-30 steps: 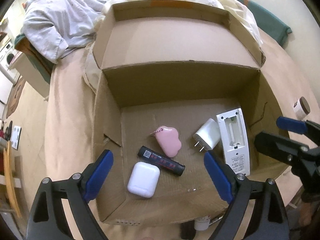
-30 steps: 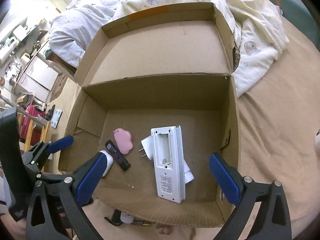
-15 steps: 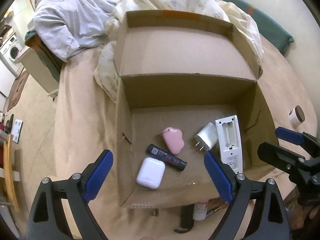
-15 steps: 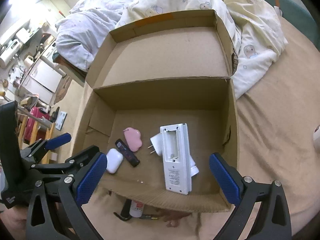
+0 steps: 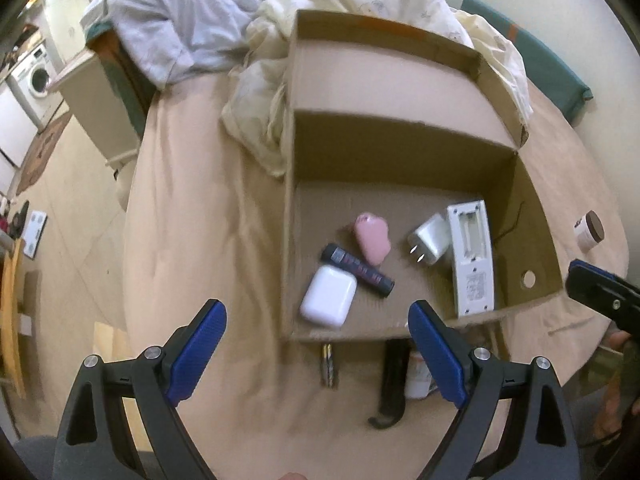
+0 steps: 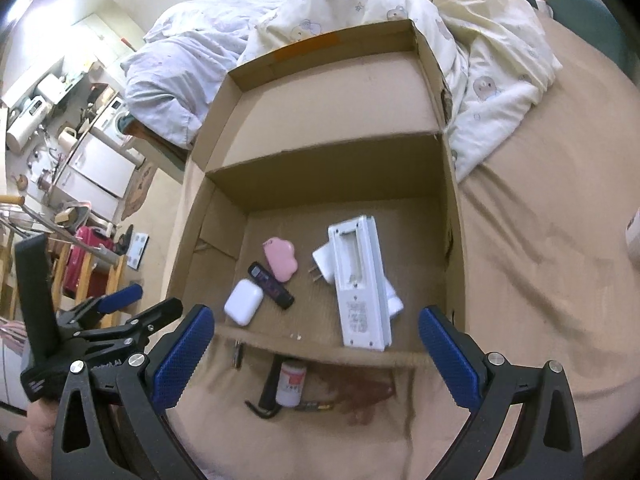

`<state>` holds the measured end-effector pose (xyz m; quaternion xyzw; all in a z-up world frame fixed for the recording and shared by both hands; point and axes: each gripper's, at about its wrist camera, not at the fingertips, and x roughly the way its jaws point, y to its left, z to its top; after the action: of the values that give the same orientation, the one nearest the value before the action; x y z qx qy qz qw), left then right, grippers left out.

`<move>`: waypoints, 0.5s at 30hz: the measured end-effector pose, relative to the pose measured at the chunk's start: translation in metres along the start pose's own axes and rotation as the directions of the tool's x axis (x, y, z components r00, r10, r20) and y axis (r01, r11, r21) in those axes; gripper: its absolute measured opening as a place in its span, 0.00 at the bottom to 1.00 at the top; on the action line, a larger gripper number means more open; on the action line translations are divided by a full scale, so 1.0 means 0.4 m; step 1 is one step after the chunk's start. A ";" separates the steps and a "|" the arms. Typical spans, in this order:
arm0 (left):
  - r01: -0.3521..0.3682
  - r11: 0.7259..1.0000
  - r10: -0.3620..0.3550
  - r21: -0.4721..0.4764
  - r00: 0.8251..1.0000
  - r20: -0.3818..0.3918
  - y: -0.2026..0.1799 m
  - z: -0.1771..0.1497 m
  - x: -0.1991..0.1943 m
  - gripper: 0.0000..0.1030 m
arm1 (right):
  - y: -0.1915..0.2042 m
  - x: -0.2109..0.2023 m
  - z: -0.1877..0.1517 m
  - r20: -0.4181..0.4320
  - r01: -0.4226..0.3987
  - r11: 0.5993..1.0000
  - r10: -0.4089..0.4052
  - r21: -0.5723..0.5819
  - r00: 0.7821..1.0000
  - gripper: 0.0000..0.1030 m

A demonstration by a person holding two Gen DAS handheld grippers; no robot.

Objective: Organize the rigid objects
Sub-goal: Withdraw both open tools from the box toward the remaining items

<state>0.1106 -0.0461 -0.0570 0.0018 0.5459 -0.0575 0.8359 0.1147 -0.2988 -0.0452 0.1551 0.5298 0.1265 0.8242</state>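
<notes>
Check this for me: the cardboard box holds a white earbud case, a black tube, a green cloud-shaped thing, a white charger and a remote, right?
Nearly. The cloud-shaped thing is pink, not green, as the left wrist view shows. The rest holds.
</notes>
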 end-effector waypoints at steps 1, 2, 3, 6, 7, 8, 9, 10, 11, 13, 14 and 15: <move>-0.001 1.000 0.001 -0.007 1.000 -0.009 0.010 -0.013 0.005 0.89 | -0.004 0.000 -0.012 -0.007 -0.006 1.000 0.006 0.010 1.000 1.00; -0.005 1.000 0.005 -0.013 1.000 -0.023 0.017 -0.022 0.011 0.89 | -0.007 0.000 -0.024 -0.015 -0.017 1.000 0.017 0.017 1.000 1.00; -0.009 1.000 0.008 -0.024 0.999 -0.041 0.026 -0.031 0.017 0.89 | -0.010 -0.001 -0.037 -0.020 -0.028 0.999 0.029 0.021 0.999 1.00; -0.001 0.999 -0.003 -0.049 0.997 -0.074 0.040 -0.047 0.030 0.89 | -0.017 0.004 -0.074 -0.051 -0.039 0.999 0.040 0.033 0.998 1.00; -0.005 0.999 0.001 -0.050 0.996 -0.085 0.040 -0.053 0.039 0.89 | -0.020 0.009 -0.084 -0.066 -0.050 0.998 0.052 0.038 0.996 1.00; -0.010 0.998 0.005 -0.054 0.995 -0.096 0.039 -0.055 0.049 0.89 | -0.023 0.013 -0.093 -0.076 -0.056 0.998 0.059 0.042 0.995 1.00; -0.015 0.998 0.008 -0.058 0.995 -0.104 0.038 -0.056 0.055 0.89 | -0.026 0.016 -0.099 -0.083 -0.054 0.998 0.057 0.044 0.995 1.00; -0.017 0.998 0.010 -0.063 0.994 -0.109 0.039 -0.059 0.062 0.89 | -0.030 0.021 -0.106 -0.090 -0.044 0.998 0.048 0.047 0.995 1.00; -0.017 0.998 0.010 -0.066 0.993 -0.114 0.038 -0.059 0.067 0.89 | -0.036 0.026 -0.110 -0.097 -0.034 0.998 0.039 0.051 0.994 1.00; -0.010 0.997 0.000 -0.080 0.992 -0.125 0.038 -0.055 0.078 0.89 | -0.049 0.033 -0.115 -0.107 -0.029 0.997 0.036 0.067 0.994 1.00; 0.000 0.996 -0.011 -0.090 0.991 -0.130 0.041 -0.051 0.083 0.89 | -0.055 0.036 -0.116 -0.111 -0.031 0.997 0.039 0.076 0.993 1.00; 0.007 0.995 -0.021 -0.099 0.990 -0.136 0.042 -0.050 0.090 0.89 | -0.061 0.039 -0.116 -0.114 -0.030 0.996 0.039 0.083 0.993 1.00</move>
<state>0.1083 -0.0315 -0.0991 -0.0392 0.6042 -0.0361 0.7951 0.0796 -0.3097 -0.0859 0.1901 0.5786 0.1277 0.7828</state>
